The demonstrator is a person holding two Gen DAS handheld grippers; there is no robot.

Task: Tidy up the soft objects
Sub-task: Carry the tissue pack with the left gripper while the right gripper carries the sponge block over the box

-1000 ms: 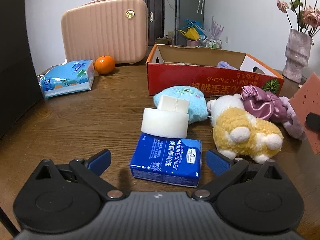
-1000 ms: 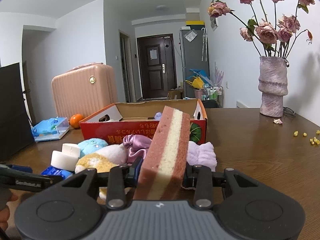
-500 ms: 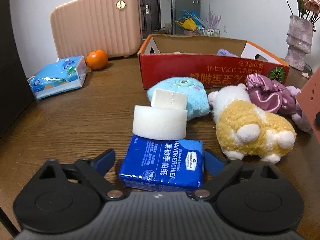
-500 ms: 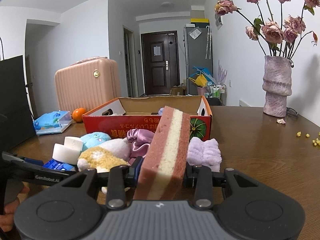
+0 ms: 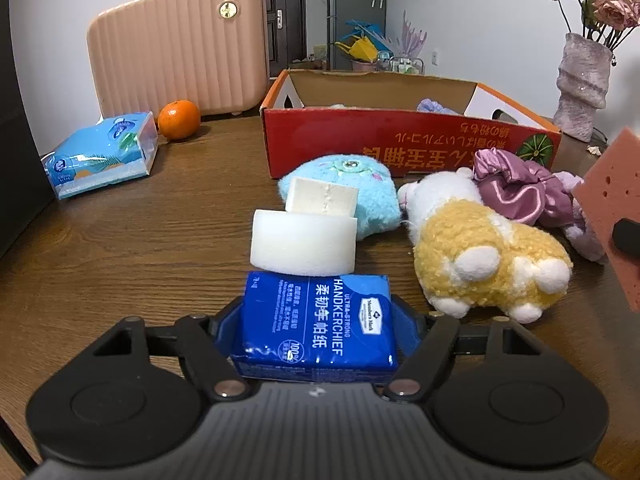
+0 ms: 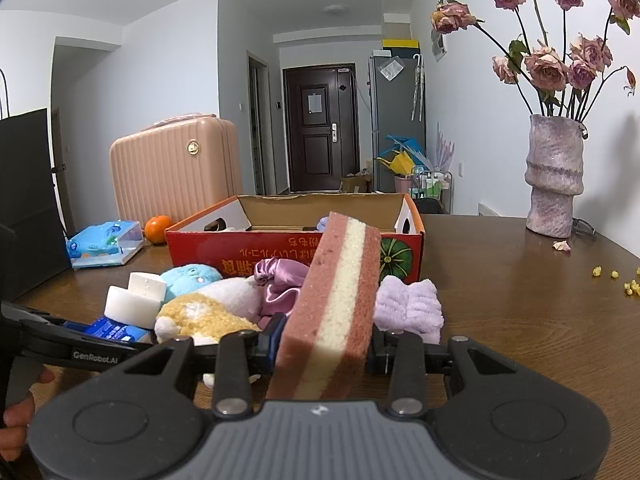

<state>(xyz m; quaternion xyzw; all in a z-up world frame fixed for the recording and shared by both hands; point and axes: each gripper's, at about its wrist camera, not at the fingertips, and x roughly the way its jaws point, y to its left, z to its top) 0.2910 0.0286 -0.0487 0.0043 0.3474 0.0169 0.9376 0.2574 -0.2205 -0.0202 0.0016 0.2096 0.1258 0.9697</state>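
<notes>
On the wooden worktop [image 5: 120, 248] a red cardboard box [image 5: 400, 148] stands open, with a lilac cloth [image 5: 434, 106] inside. In front of it, left to right: white foam pieces [image 5: 303, 246], a blue plush [image 5: 360, 188], a yellow plush [image 5: 480, 252]. The worktop's left half is mostly bare. The left hand-held gripper [image 5: 316, 320] is closing its jaws around a blue handkerchief pack [image 5: 316, 320], its pads at the pack's sides. Only the right view shows the right hand-held gripper [image 6: 324, 350] clamping an upright pink-and-cream sponge [image 6: 336, 300].
</notes>
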